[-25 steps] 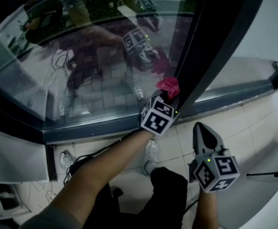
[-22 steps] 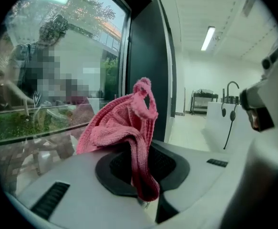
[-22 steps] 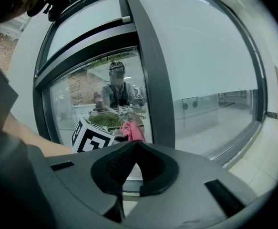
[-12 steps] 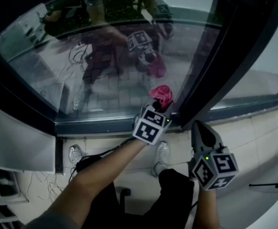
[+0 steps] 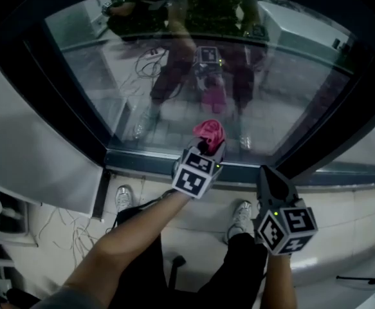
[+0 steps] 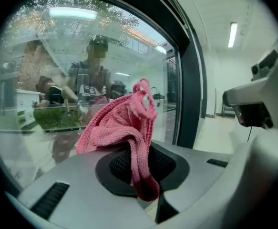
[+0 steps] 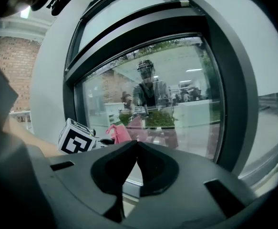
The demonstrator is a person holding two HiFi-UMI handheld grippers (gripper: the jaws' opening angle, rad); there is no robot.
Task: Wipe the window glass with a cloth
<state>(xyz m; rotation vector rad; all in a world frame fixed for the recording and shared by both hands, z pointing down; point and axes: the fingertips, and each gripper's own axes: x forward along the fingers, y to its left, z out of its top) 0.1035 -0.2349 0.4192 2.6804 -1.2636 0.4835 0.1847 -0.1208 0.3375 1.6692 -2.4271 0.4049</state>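
Jaws on the left gripper [image 6: 146,187] are squeezed shut on a soft pink woolly cloth [image 6: 115,128], which sticks up out of them in a floppy bunch. The right gripper [image 7: 136,151] has its jaws pressed together too, with nothing in them. The cloth is low down by the big clear window glass [image 5: 174,63], just above the dark bottom frame [image 5: 142,158]. I cannot tell if it touches the glass.

The cloth looks light and squishy, so it should press flat and not scratch. It could slip out, so a thick fold is the best place to hold.

Only the left gripper view shows the pinch up close. The head view shows how low the cloth is. The right gripper view shows it from the side, by the left gripper's black-and-white marker cube [image 7: 76,138].
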